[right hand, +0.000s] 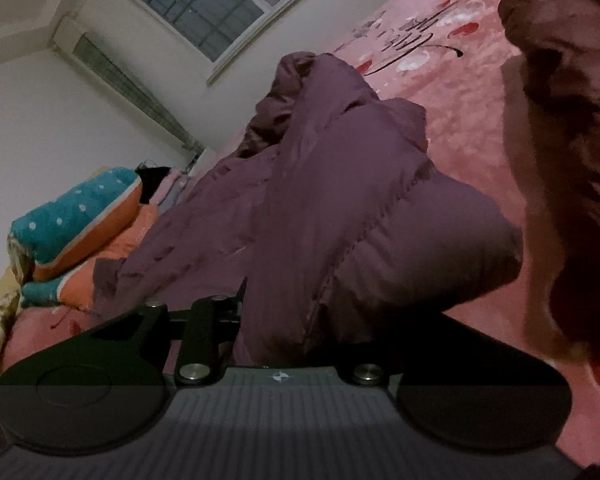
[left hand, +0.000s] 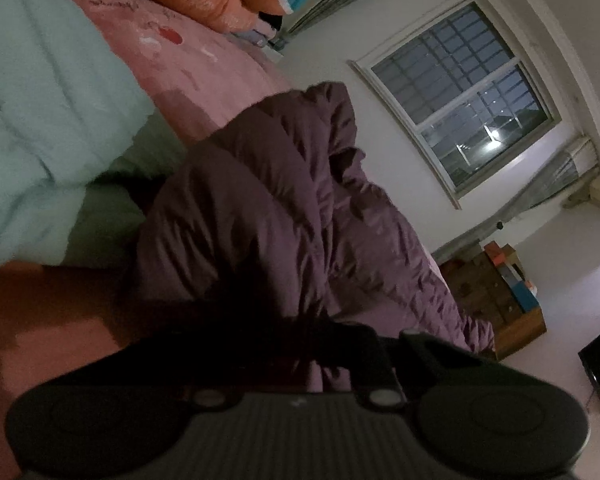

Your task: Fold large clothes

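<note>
Your left gripper (left hand: 324,344) is pinched tight on a fold of the purple puffer jacket (left hand: 284,208); the fabric bunches dark right at the fingers, and the tips themselves are lost in shadow. Your right gripper (right hand: 276,320) is clamped on another thick quilted fold of the same jacket (right hand: 340,200), which fills the gap between its fingers, though the right-hand finger is covered by the cloth, so the exact contact is probably a firm pinch rather than something you can see outright. The jacket lies heaped on the pink bedspread (right hand: 460,92), rising toward both cameras. A mint green quilt (left hand: 40,120) sits beside it in the left view. Teal and orange bedding (right hand: 84,216) is stacked at the far end under the barred window (right hand: 204,4).
</note>
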Motion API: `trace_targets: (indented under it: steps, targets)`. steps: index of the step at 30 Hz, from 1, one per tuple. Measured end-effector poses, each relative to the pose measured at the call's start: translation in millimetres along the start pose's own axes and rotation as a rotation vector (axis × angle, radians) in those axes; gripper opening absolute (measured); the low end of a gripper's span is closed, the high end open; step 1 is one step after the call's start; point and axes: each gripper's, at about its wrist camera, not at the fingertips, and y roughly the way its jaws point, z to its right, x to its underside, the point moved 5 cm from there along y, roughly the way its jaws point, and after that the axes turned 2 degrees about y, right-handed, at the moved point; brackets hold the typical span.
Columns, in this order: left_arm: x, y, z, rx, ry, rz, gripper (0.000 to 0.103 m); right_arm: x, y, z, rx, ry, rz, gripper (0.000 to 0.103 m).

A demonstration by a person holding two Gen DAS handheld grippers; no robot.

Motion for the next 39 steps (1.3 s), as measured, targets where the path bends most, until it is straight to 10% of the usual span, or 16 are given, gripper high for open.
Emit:
trace_targets:
  steps: [21,31,39]
  targets:
    - [75.4,-157.2,-6.7,-0.028,0.127,-0.189,0.014,98.5,-214.4,24.9,0.053,0.164,-0.069,0.037]
    - [77.8,-193.2,18.7,-0.028,0.219,-0.171,0.028,100.9,-265.6,4.6,0.176,0.097,-0.008,0.096]
    - [58.8,-197.5,75.1,0.086,0.470,-0.048,0.038,79.8,-321.7,-36.8,0.200,-0.171,0.260,0.102]
